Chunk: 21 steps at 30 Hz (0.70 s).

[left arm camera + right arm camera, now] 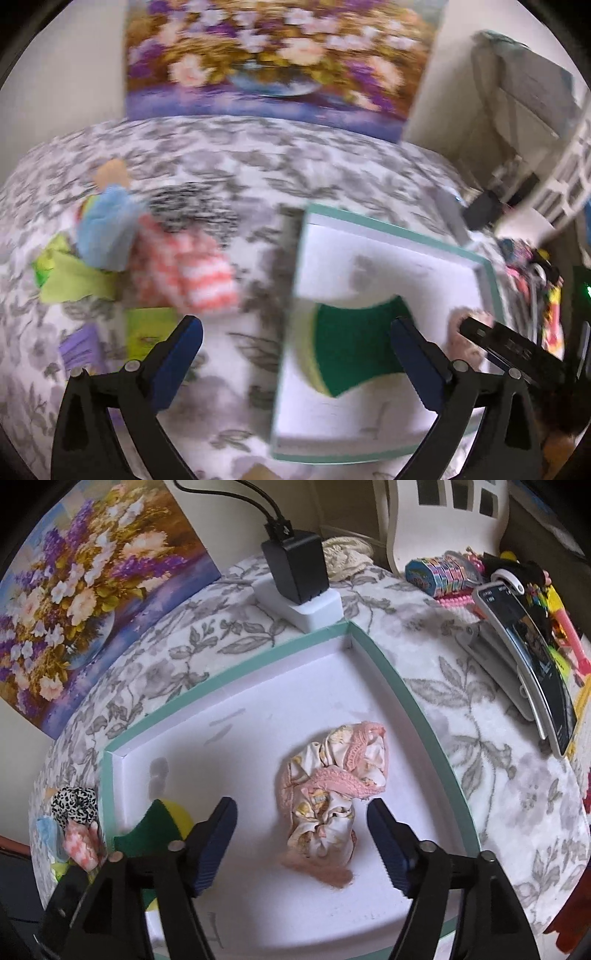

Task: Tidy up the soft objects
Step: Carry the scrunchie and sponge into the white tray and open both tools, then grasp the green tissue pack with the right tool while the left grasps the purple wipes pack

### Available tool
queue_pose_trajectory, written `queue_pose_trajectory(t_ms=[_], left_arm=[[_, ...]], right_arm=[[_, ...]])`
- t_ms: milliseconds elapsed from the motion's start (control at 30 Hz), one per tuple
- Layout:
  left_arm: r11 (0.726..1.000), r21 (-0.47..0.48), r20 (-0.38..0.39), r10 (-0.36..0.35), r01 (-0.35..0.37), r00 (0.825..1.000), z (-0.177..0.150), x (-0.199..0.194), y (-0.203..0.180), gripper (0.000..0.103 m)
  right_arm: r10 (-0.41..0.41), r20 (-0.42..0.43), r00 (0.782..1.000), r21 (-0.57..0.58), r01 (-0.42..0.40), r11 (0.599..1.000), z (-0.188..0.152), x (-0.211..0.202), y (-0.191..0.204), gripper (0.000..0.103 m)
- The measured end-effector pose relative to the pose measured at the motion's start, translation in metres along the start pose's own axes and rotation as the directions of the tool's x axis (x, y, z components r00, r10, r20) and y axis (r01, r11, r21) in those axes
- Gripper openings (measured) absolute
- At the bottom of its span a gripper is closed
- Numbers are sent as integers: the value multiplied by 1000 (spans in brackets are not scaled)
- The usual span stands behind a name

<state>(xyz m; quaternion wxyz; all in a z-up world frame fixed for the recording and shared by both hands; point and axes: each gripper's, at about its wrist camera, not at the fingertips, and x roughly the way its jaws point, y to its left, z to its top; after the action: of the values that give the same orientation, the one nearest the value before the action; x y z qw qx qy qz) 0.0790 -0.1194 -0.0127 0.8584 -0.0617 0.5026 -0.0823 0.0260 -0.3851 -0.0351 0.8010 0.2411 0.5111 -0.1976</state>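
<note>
A white box with a teal rim (406, 701) lies on the leaf-patterned cover. Inside it, a crumpled pink floral cloth (332, 794) rests between the spread fingers of my right gripper (301, 805), which is open; the pads do not press on it. A green and yellow sponge (162, 827) sits in the box's near left corner. In the blurred left wrist view my left gripper (295, 325) is open over the box edge (388, 225), the sponge (354, 350) just ahead of its right finger. Left of the box lie a striped sock (192, 273), blue cloth (107, 229), leopard scrunchie (192, 210) and lime cloth (74, 280).
A flower painting (85, 590) leans on the wall behind. A black charger on a white block (299, 576) stands past the box's far corner. To the right are a phone on a stand (532, 672), colourful toys (443, 572) and a white chair (443, 517).
</note>
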Motion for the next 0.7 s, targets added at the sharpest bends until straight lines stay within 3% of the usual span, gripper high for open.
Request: queue_pose_trajectory(t_ms=[167,267,500,700], left_arm=[[991,-76,-17,106,-107,994,6,-2,30,101],[979,-136,-43,146,-150,988,7,-3,52,101],[932,-276,-95,218,-237,971,8,-11,111,101],[891,-343,-151,262,-299,953,2,-17,157,101]], right_arm=[[0,-4,1000,-24,0,1000,-1,2,4,89],[-7,-3,1000,-35,6,999,-3,2,5,102],[-21,18,1000,-84,22,996,-8,-1,16,103],[-1,55,998,-184,11,983,-15,-15,46,103]])
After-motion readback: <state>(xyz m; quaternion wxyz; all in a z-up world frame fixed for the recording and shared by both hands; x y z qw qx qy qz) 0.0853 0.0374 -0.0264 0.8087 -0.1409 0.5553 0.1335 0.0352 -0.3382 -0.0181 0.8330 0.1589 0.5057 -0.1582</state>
